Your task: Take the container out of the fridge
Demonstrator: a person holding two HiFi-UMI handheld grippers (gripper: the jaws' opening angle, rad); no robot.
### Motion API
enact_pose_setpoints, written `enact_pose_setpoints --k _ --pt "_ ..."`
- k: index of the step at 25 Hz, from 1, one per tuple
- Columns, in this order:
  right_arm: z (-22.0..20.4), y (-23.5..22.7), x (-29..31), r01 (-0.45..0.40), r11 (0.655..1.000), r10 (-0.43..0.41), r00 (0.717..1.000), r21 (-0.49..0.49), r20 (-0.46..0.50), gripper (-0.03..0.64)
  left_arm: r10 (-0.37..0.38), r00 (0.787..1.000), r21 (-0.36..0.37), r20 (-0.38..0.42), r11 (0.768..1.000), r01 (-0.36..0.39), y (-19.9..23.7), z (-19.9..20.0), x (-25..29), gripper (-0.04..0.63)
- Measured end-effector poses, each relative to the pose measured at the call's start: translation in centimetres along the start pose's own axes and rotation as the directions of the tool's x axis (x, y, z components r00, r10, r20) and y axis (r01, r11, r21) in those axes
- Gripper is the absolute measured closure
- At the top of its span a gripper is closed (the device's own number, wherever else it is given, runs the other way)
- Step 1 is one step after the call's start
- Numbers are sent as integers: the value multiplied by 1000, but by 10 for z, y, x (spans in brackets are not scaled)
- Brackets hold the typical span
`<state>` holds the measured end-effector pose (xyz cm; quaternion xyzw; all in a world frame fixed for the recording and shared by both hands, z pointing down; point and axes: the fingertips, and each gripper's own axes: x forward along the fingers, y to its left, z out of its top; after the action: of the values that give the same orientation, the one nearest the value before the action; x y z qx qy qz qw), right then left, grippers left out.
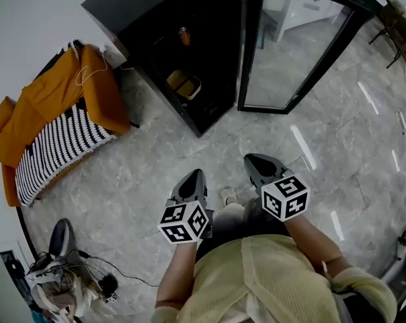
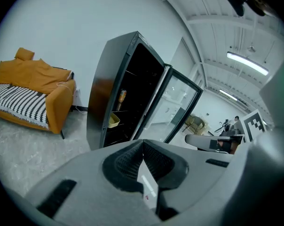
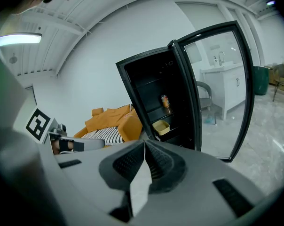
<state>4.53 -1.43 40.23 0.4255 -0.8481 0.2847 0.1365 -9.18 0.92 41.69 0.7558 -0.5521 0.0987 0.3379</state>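
The container (image 1: 184,85), a pale yellow tub, sits on a middle shelf inside the black fridge (image 1: 144,0), close to the shelf's front edge. The glass door (image 1: 290,46) is swung wide on its right. One shelf above stands a small can (image 1: 184,36).

Both tongs are well apart from the fridge, out over the floor (image 1: 149,173). The left gripper (image 1: 193,180) and the right gripper (image 1: 258,165) each have their jaws pressed together, with nothing between them.

The likeliest slip from here is arriving at the shelf with the jaws closed – they would push the tub deeper instead of taking it. A pinch on only one thin wall could tip it on the way out, and what it holds cannot be seen. Lifting too high risks striking the shelf above and toppling the can.

An orange sofa (image 1: 99,89) with a striped blanket (image 1: 62,147) stands just beside the fridge's left side. A tangle of cables (image 1: 89,274) lies at lower left, off the path. The way to the shelf looks open – only the door's edge narrows it on the right.
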Motion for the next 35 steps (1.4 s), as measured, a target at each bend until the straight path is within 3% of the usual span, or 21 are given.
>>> enact_pose_setpoints --k 9,16,35 --pt "-12 -14 27 8 999 -10 999 -48 -41 588 3 1000 16 -29 1000 -2 7 -14 24 572" --pt "-8 -35 56 -57 995 50 995 -79 -83 588 60 998 9 -13 998 -60 10 -9 47 572" --pt "14 -115 137 -144 970 113 980 -196 -162 588 110 994 -35 -20 993 -110 0 1 145 572"
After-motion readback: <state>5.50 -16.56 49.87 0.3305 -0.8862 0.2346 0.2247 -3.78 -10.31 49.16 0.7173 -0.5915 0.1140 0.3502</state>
